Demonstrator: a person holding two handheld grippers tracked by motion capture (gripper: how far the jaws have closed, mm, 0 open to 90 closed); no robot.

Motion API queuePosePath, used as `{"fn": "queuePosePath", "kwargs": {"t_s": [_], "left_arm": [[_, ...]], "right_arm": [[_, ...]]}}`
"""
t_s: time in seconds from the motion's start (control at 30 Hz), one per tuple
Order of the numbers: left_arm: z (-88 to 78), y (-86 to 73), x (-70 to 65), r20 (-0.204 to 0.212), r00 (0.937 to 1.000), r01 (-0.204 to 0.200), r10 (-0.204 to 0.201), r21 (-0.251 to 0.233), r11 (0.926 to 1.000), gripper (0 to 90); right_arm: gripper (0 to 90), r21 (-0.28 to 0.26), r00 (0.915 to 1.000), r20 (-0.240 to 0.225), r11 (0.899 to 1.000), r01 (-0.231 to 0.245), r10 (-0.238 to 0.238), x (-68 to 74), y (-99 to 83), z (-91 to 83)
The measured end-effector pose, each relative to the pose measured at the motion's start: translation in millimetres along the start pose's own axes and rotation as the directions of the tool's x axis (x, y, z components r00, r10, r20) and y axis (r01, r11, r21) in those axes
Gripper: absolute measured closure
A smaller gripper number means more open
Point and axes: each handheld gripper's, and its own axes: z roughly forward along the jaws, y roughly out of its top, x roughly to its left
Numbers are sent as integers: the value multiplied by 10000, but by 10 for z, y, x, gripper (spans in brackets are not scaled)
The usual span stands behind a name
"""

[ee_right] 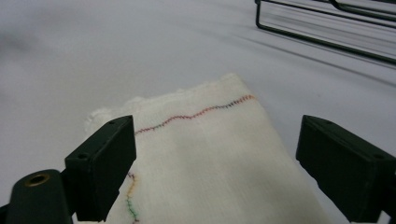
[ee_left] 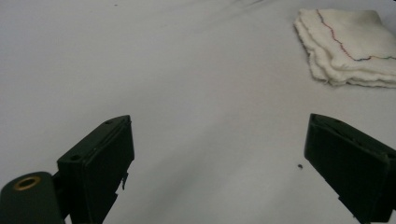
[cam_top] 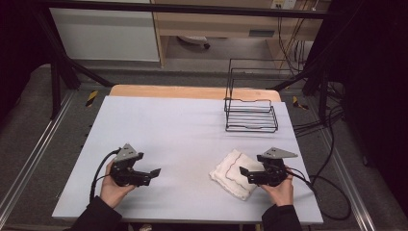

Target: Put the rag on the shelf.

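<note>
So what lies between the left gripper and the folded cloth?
Nothing: in the high view, bare table cover runs from the left gripper to the folded cloth; the left gripper view agrees.

Soft woven cloth (cam_top: 232, 174), thin black wire rack (cam_top: 251, 115), matt smooth table (cam_top: 173, 125).

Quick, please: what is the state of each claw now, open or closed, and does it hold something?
Left claw: open, holding nothing, above the bare table.
Right claw: open, over the folded white cloth, not gripping it.

The table (cam_top: 183, 125) lies open except the folded cloth (cam_top: 231, 174) and wire rack (cam_top: 251, 115) far right.
</note>
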Motion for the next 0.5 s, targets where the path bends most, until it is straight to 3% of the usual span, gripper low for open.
{"fn": "queuePosePath", "kwargs": {"t_s": [0.07,0.27,0.5], "left_arm": [[130,90,-138,249,9995,-202,198,138,9997,82],[436,253,-425,658,9967,-501,472,441,9978,87],[813,386,-703,1167,9926,-439,335,874,9952,143]], "right_arm": [[82,82,9996,114,9997,-248,247,-51,-39,-24],[48,199,9986,423,9992,-333,325,-141,-151,-82],[58,361,9968,715,9986,-387,361,-181,-230,-131]]}}
